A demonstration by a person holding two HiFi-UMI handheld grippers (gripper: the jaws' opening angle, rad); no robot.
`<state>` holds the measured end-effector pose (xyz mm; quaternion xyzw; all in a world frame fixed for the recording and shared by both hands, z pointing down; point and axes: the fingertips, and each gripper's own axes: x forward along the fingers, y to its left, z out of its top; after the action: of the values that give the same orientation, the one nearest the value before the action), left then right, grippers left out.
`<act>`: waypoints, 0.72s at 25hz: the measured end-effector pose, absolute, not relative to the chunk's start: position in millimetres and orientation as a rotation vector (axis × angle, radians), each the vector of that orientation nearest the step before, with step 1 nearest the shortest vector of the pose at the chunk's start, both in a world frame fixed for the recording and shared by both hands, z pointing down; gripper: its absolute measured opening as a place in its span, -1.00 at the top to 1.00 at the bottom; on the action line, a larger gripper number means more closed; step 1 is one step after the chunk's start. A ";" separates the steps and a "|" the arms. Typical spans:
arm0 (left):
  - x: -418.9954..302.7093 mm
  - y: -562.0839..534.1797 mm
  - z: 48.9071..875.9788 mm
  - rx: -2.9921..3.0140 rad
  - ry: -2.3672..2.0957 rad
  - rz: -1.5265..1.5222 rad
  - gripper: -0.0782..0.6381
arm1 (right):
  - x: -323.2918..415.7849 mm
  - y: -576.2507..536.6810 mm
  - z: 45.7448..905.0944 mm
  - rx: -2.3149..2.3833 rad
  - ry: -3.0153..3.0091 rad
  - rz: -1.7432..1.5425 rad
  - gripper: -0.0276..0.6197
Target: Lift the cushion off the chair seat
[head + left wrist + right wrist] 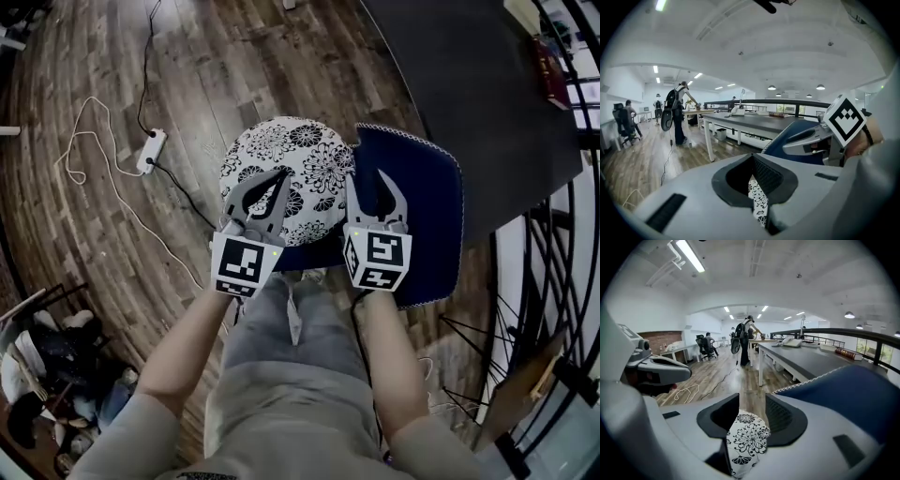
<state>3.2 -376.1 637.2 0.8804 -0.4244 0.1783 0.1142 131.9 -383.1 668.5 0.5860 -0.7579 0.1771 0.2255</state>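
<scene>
Hovering above the floral cushion's (291,155) near rim: right gripper (367,183) jaws half apart, left gripper (270,183) jaws together, both empty, apparently lining up to pinch and lift it.

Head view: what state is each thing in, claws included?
floral cushion, lying flat, not gripped.
blue cushion, lying flat beside it, untouched.
left claw, tips together, gripping nothing.
right claw, open, gripping nothing.

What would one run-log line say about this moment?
phase: pre-grasp | left hand-held gripper: shut, empty, over floral cushion | right hand-held gripper: open, empty, over floral cushion's edge by blue cushion | grip: none
</scene>
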 end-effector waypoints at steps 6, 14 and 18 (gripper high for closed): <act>-2.6 -385.4 734.3 2.516 -1.224 0.566 0.77 | 131.0 -385.4 760.9 1.556 -2.011 0.576 0.35; 12.8 -369.1 840.7 2.457 -1.120 0.643 0.77 | 147.0 -381.2 881.5 1.525 -1.895 0.669 0.26; 12.5 -360.0 874.5 2.434 -1.090 0.663 0.77 | 161.8 -369.3 936.8 1.537 -1.784 0.707 0.21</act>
<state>12.5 -360.0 874.5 0.8686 -0.3889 0.2368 0.1955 161.8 -369.3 936.8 0.5890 -0.6837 0.2709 0.3351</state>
